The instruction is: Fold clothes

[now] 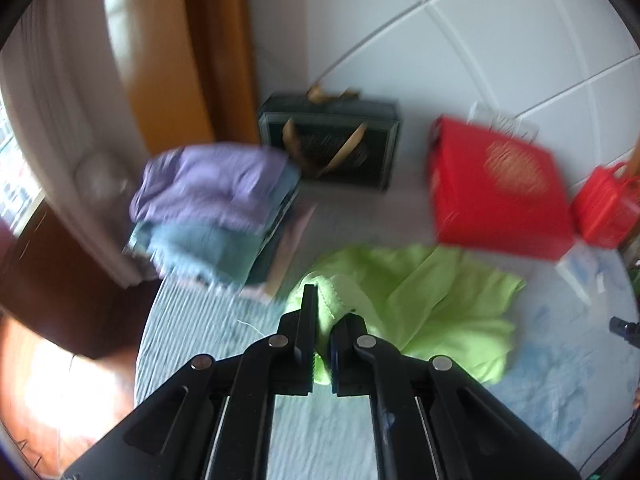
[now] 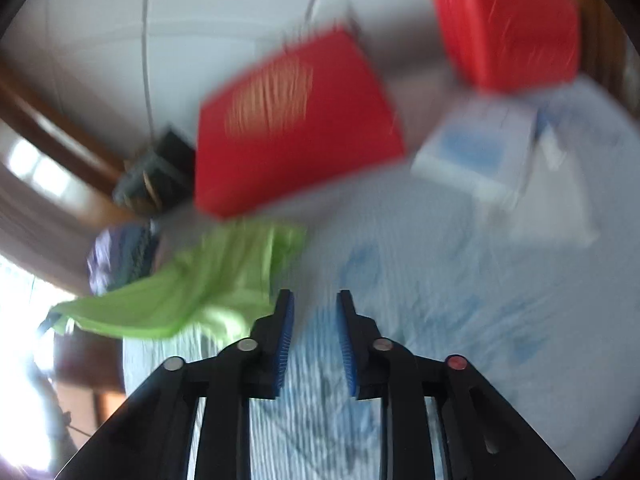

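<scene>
A lime-green garment [image 1: 424, 300] lies crumpled on the pale blue striped tablecloth [image 1: 208, 344]. My left gripper [image 1: 326, 312] is shut on a fold of the green cloth, which bunches between its black fingers and hangs lifted. In the right wrist view the same green garment [image 2: 192, 292] stretches out to the left, one end raised. My right gripper [image 2: 314, 300] stands open, blue pads apart, with only tablecloth [image 2: 440, 300] showing between them; it is just right of the garment's edge. Both views are blurred.
A stack of folded clothes, purple on top of blue [image 1: 212, 200], sits at the table's left edge. Behind are a dark box [image 1: 332, 140], a large red bag [image 1: 496, 188], a small red bag [image 1: 608, 208] and a white-and-blue package [image 2: 480, 148].
</scene>
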Motion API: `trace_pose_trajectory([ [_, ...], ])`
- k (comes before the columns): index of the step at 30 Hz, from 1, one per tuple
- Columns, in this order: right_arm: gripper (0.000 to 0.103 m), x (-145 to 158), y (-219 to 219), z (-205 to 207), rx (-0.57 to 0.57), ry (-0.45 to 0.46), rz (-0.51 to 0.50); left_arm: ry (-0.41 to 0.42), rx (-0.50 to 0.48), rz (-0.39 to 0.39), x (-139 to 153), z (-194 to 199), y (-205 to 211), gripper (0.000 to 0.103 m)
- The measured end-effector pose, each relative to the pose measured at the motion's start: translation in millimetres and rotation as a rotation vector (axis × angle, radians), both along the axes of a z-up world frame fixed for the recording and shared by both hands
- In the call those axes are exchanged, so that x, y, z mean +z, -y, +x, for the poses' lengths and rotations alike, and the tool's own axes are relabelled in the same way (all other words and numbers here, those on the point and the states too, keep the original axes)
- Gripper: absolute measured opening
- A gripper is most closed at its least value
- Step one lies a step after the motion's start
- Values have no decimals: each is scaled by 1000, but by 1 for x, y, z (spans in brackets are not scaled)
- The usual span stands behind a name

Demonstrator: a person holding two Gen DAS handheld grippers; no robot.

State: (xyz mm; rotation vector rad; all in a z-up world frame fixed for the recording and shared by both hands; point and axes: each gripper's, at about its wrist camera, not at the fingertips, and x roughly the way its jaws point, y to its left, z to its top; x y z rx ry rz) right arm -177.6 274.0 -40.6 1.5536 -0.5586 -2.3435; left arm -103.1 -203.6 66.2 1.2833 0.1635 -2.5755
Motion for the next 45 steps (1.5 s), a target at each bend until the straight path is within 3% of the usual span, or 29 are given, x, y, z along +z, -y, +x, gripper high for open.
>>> trace_pose_trajectory([
  [5,37,-60,71,-14,64,102,-7,60,35,23,-40,16,29,5],
  [9,47,-94,115,-43,70,145,10,62,34,37,-50,18,50,5],
  [11,61,-112,133,-60,70,163,28,66,32,41,-53,15,59,5],
  [13,68,-122,147,-74,75,189,38,71,29,47,-57,11,67,5],
  [16,70,-136,163,-85,71,224,75,77,25,58,-62,7,76,5],
  [18,44,-143,173,-84,111,271,53,80,20,57,-64,4,80,5],
  [19,6,-146,179,-83,139,290,51,81,17,56,-64,3,81,5],
  [21,7,-142,190,-78,193,279,99,83,10,56,-64,-3,82,5],
  [24,7,-107,183,-80,194,192,103,75,-5,62,-58,-14,79,5],
  [27,7,-40,148,-88,127,60,26,31,-22,77,-36,-34,74,5],
  [30,7,47,105,-89,48,-104,-25,-52,-33,107,7,-56,68,5],
  [33,7,148,64,-74,-54,-326,-4,-167,-37,98,61,-66,55,5],
  [34,7,184,47,-59,-91,-413,0,-216,-41,98,82,-62,50,5],
  [37,7,248,9,-9,-131,-582,22,-299,-72,121,114,-42,35,5],
  [40,7,276,-18,54,-114,-682,83,-325,-129,116,114,-7,10,5],
  [43,7,255,-37,111,-58,-678,141,-277,-179,80,78,29,-17,5],
  [45,7,218,-48,143,-21,-602,164,-197,-198,69,38,51,-29,5],
])
